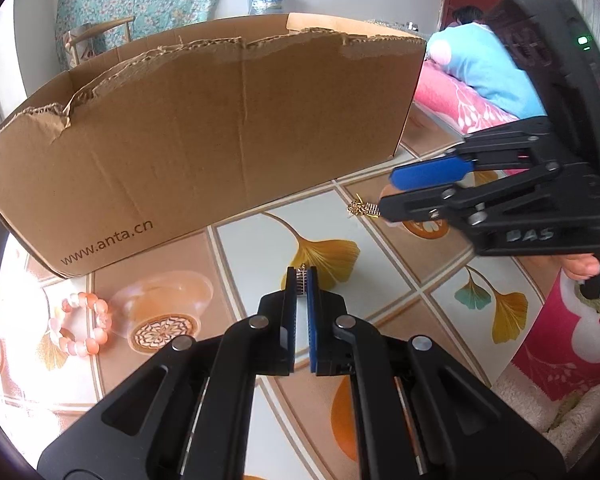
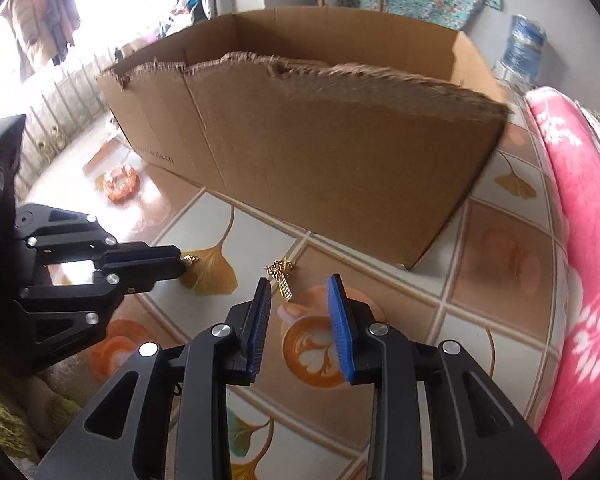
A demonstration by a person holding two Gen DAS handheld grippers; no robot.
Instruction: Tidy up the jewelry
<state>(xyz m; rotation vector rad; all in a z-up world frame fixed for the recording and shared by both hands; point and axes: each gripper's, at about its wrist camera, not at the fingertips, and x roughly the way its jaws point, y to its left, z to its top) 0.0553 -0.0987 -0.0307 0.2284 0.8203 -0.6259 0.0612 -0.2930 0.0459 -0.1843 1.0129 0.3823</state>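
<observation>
The left tongs (image 1: 301, 280) are nearly closed, pinching a small gold-and-silver jewelry piece (image 1: 301, 280) at their tips above the patterned counter (image 1: 380, 272). The right tongs (image 2: 300, 286) stand wide apart, gripping nothing, just short of a gold chain (image 2: 281, 274) lying on the counter at their 12 o'clock. A cardboard box (image 1: 220, 128) sits beyond. A pink bead bracelet (image 1: 85, 324) lies at 9 o'clock of the left tongs.
</observation>
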